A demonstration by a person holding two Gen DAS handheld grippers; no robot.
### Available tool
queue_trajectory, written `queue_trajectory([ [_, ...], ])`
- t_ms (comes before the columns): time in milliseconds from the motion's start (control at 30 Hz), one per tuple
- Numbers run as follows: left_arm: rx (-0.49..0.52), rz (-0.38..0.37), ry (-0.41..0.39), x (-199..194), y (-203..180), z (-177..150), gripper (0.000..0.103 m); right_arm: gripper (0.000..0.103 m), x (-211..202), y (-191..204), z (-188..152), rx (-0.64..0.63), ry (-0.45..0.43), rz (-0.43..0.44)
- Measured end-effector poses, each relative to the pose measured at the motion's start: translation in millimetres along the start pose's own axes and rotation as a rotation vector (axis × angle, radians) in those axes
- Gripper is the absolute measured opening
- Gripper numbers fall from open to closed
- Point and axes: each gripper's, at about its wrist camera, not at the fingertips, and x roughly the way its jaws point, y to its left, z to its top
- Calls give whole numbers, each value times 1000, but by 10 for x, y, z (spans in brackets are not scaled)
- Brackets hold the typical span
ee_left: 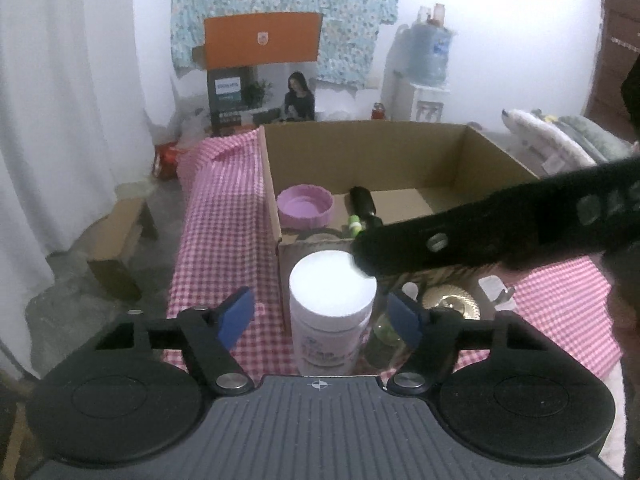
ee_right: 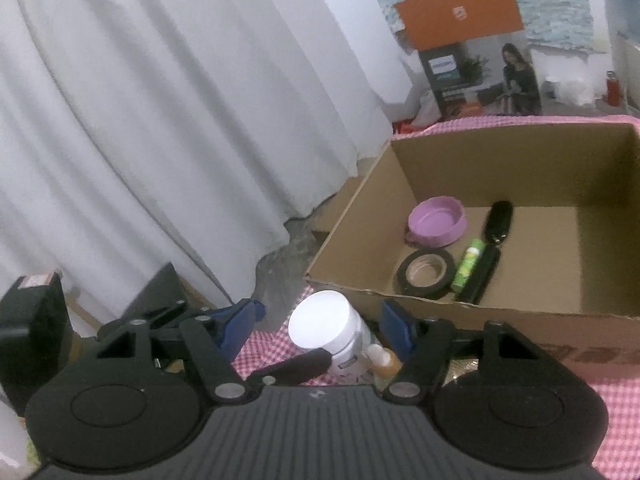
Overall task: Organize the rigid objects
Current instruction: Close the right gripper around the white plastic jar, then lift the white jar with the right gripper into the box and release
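A white jar with a white lid [ee_left: 332, 304] stands on the pink checked cloth, just before the cardboard box [ee_left: 400, 148]. My left gripper [ee_left: 324, 316] is open with its blue pads on either side of the jar, not touching. The right gripper's black body [ee_left: 500, 232] crosses above the jar. In the right wrist view the jar [ee_right: 328, 330] sits between the open right gripper [ee_right: 320, 328]. The box [ee_right: 520, 312] holds a purple bowl [ee_right: 438, 220], a black tape roll [ee_right: 426, 274], a green tube [ee_right: 468, 266] and black items [ee_right: 498, 220].
A small bottle [ee_left: 384, 332], a gold dish [ee_left: 452, 304] and a clear cup [ee_left: 494, 288] stand right of the jar. An orange-liquid bottle [ee_right: 384, 360] sits by the jar. White curtains [ee_right: 160, 120] hang on the left. A small cardboard box [ee_left: 120, 240] lies on the floor.
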Motion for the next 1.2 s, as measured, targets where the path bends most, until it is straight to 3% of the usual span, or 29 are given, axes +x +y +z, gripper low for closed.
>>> queue_trajectory([
  [233,-1,-38,27,116,29,-60,65,65,324,57,-22,-28,73,-43],
  [433,-5,-59,38,187,3,-82,53,62,417,100,-13,-40,97,-50],
  [733,-3,-47,42,168,-41,-80,53,55,439,129,-27,-41,110,-35],
  [1200,-2,-31,66,221,-35,-61,53,55,491,117,-5,-30,130,-38],
])
